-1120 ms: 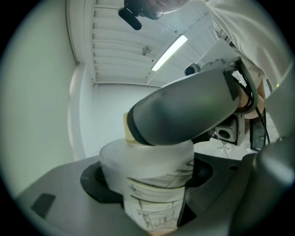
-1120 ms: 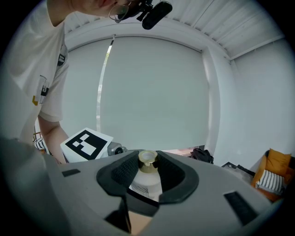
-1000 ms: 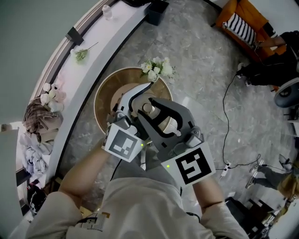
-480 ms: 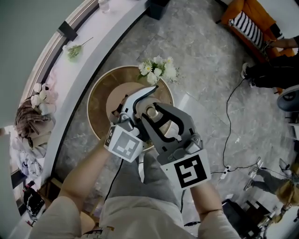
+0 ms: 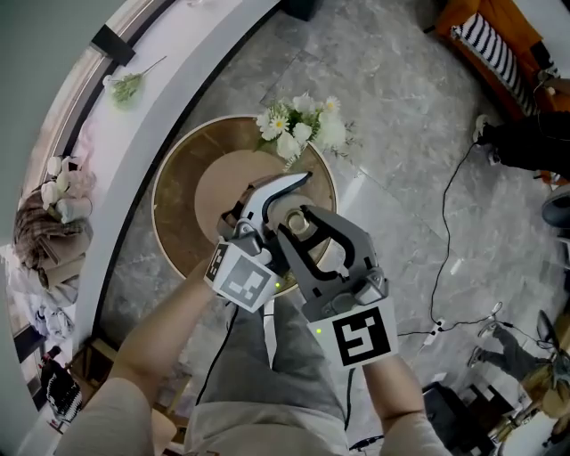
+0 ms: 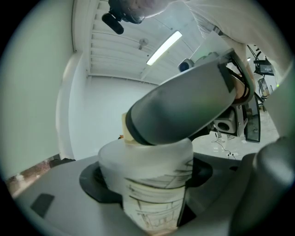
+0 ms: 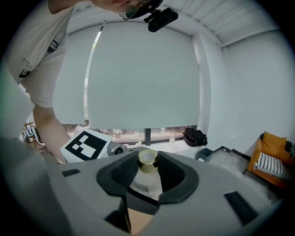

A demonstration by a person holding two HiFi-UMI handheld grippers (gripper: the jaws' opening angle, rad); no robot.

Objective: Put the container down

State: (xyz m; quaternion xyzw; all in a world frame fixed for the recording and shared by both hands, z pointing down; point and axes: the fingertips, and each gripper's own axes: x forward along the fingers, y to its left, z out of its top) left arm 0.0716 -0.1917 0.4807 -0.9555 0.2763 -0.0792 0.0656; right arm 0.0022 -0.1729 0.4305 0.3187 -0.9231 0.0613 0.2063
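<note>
1. Head view: grey marbled floor (image 5: 401,116) fills most of the frame. A smooth white curved ledge (image 5: 134,125) sweeps down the left.
2. A round table (image 5: 174,214) with a gold rim and a matte brown top stands beside the ledge.
3. An orange sofa (image 5: 472,22) with a striped cushion sits far right, and a thin black cable (image 5: 441,214) trails over the floor below it.
4. White flowers (image 5: 298,125) lie on the table's far edge.
5. Left gripper (image 6: 146,173), matte grey with dark pads, is clamped on the container's body. The right gripper's jaw crosses above and blocks the top.
6. Right gripper (image 7: 148,171) pinches the cap between ribbed black pads.
7. The container (image 6: 152,198) is a milky white, rounded plastic bottle with line drawings printed on it. It is held over the table's near side. Whether its base touches the top cannot be told.
8. The cap (image 7: 148,158) is small, round and shiny gold.
</note>
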